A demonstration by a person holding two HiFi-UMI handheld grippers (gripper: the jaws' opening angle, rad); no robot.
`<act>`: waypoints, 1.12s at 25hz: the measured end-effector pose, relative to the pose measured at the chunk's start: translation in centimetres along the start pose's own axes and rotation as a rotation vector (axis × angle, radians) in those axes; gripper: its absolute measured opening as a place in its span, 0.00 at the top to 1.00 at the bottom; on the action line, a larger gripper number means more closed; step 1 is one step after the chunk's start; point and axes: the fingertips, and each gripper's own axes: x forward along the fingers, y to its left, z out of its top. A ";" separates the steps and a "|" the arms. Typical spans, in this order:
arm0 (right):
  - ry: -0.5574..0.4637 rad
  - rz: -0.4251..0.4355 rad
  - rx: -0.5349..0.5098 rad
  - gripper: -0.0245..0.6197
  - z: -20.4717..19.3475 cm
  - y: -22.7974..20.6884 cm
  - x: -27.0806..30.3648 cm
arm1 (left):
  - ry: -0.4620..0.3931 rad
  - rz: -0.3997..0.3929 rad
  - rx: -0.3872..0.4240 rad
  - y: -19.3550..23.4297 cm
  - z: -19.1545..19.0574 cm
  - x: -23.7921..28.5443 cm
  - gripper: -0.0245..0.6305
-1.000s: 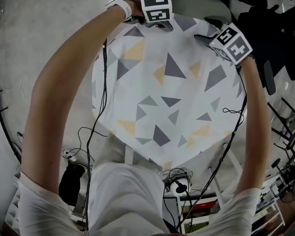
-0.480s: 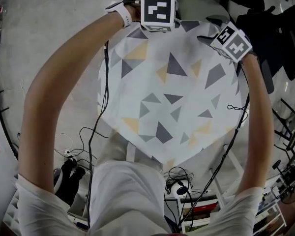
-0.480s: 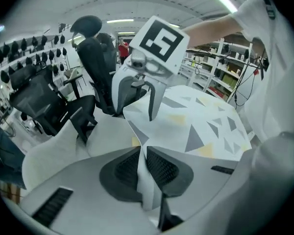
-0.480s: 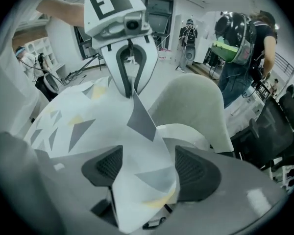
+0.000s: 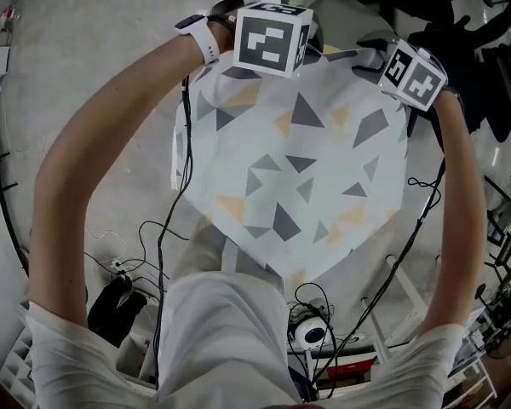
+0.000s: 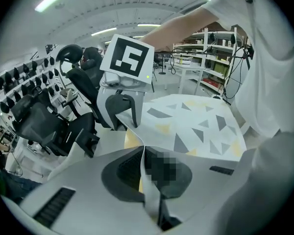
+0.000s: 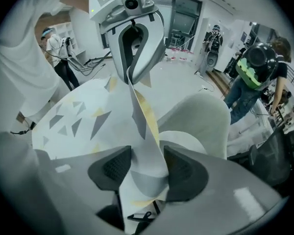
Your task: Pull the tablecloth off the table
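A white tablecloth (image 5: 298,169) with grey and yellow triangles covers a round table. Both grippers are at its far edge. My left gripper (image 5: 272,45) is raised at the far left; in its own view the left gripper (image 6: 143,153) is shut on a thin fold of the tablecloth (image 6: 196,126). My right gripper (image 5: 411,72) is at the far right. In its own view the right gripper (image 7: 147,155) has jaws closing around a loose, upright fold of the tablecloth (image 7: 142,131), and the pads (image 7: 112,166) stand apart from it.
A pale chair (image 5: 349,7) stands just beyond the table, with black office chairs (image 5: 477,49) at the back right. Cables (image 5: 179,228) hang from both grippers to the floor. Shelves and a person (image 7: 257,72) are farther off.
The left gripper has risen toward the camera and closed on the cloth's far edge. That edge is lifted off the table. The right gripper has shifted slightly right.
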 end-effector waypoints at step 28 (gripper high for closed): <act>0.189 0.017 -0.248 0.95 7.7 19.9 -19.1 | -0.173 -0.088 -0.166 -14.3 13.1 -15.9 0.95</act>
